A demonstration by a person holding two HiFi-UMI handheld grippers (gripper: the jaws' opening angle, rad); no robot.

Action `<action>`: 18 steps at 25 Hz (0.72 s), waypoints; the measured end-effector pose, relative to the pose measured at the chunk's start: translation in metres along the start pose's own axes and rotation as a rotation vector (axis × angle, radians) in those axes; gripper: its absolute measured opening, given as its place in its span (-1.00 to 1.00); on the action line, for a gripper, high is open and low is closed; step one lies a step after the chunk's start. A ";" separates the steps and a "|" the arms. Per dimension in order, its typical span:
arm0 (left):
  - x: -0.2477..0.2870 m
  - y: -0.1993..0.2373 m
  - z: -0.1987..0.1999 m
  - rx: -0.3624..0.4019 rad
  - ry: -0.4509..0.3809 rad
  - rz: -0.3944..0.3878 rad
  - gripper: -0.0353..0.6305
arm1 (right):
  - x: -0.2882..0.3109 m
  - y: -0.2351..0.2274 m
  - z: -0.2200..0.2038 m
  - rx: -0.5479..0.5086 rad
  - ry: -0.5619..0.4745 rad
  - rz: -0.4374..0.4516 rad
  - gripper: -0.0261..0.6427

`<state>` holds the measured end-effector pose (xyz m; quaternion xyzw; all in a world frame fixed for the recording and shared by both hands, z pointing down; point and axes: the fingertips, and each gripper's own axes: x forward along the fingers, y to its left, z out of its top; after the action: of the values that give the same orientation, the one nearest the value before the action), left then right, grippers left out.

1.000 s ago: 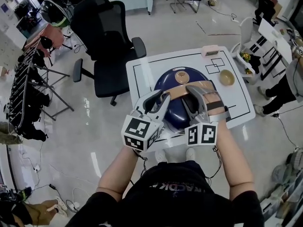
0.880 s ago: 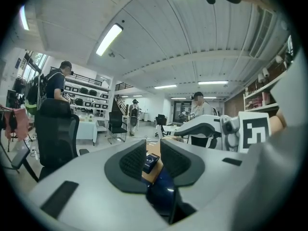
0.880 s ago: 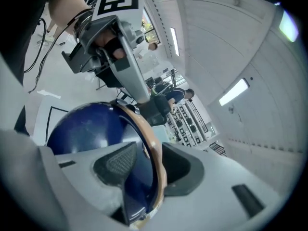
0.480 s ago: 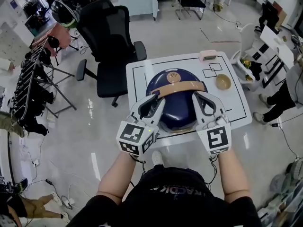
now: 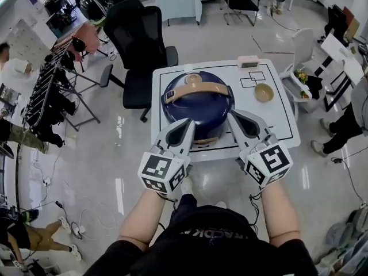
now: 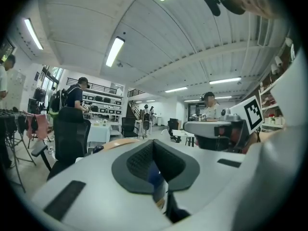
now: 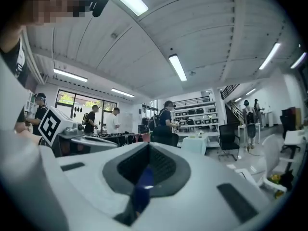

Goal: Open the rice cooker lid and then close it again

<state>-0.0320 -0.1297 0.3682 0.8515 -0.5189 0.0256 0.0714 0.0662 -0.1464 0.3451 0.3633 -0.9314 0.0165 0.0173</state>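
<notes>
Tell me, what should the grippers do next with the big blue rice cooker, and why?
Probably open the right gripper and reach for the tan handle on the rice cooker. Its lid looks shut, and the left gripper and the right one have both just closed on nothing, near the pot's front but not holding it.

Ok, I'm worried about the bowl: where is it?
Head view: the tan bowl sits on the white table, right of the blue rice cooker, just below the pink box in frame.
</notes>
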 end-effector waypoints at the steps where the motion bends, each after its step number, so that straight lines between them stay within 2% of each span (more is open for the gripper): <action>1: -0.005 -0.011 -0.001 0.002 -0.002 0.006 -0.88 | -0.009 0.003 0.000 -0.005 0.000 0.015 -0.92; 6: -0.033 -0.056 -0.008 -0.012 -0.017 0.026 -0.88 | -0.045 0.014 -0.007 0.006 -0.004 0.080 -0.92; 11: -0.061 -0.082 -0.015 -0.017 -0.017 0.092 -0.88 | -0.072 0.031 -0.013 0.014 0.001 0.144 -0.92; 18: -0.094 -0.092 -0.016 -0.005 -0.020 0.152 -0.88 | -0.086 0.056 -0.014 0.012 0.001 0.203 -0.92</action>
<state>0.0068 -0.0029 0.3643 0.8095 -0.5829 0.0214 0.0662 0.0920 -0.0461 0.3545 0.2670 -0.9633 0.0237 0.0138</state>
